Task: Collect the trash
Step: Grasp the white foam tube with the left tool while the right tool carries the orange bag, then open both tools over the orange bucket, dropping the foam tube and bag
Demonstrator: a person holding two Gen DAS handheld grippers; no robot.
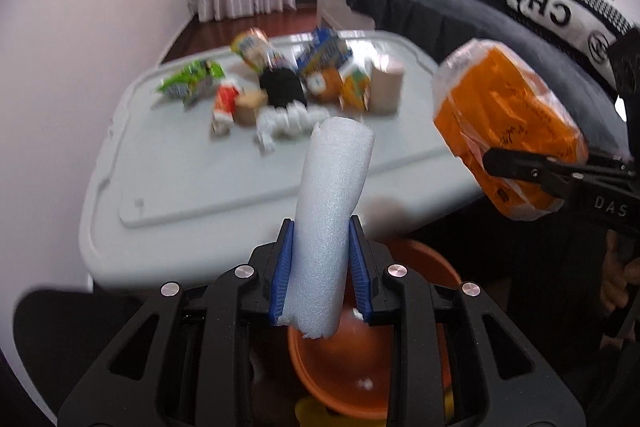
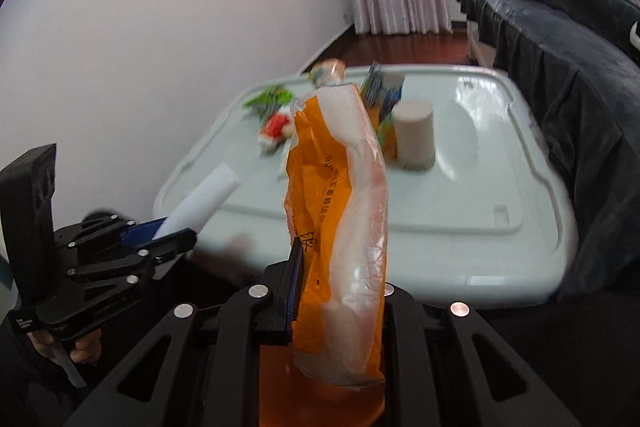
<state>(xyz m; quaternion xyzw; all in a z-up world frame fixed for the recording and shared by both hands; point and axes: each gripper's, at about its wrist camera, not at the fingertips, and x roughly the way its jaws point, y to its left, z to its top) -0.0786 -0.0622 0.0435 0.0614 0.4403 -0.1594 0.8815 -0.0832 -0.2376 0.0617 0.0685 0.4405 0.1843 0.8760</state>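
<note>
My left gripper [image 1: 320, 227] is shut on a white foam tube [image 1: 330, 211] and holds it upright above an orange bin [image 1: 340, 379]. It also shows in the right wrist view [image 2: 176, 231], with the foam tube [image 2: 204, 199] sticking out. My right gripper [image 2: 340, 251] is shut on an orange and clear plastic bag [image 2: 340, 227], also over the orange bin [image 2: 320, 399]. The bag [image 1: 508, 123] shows at the right of the left wrist view, held in the air. Several pieces of trash [image 1: 280, 87] lie on the pale table [image 1: 200, 179].
A beige paper cup [image 2: 414, 135] stands upside down on the table [image 2: 460, 195], beside snack wrappers [image 2: 276, 123] and cartons. A bed with a dark cover [image 2: 560, 67] borders the table's right side. A white wall is at the left, curtains at the back.
</note>
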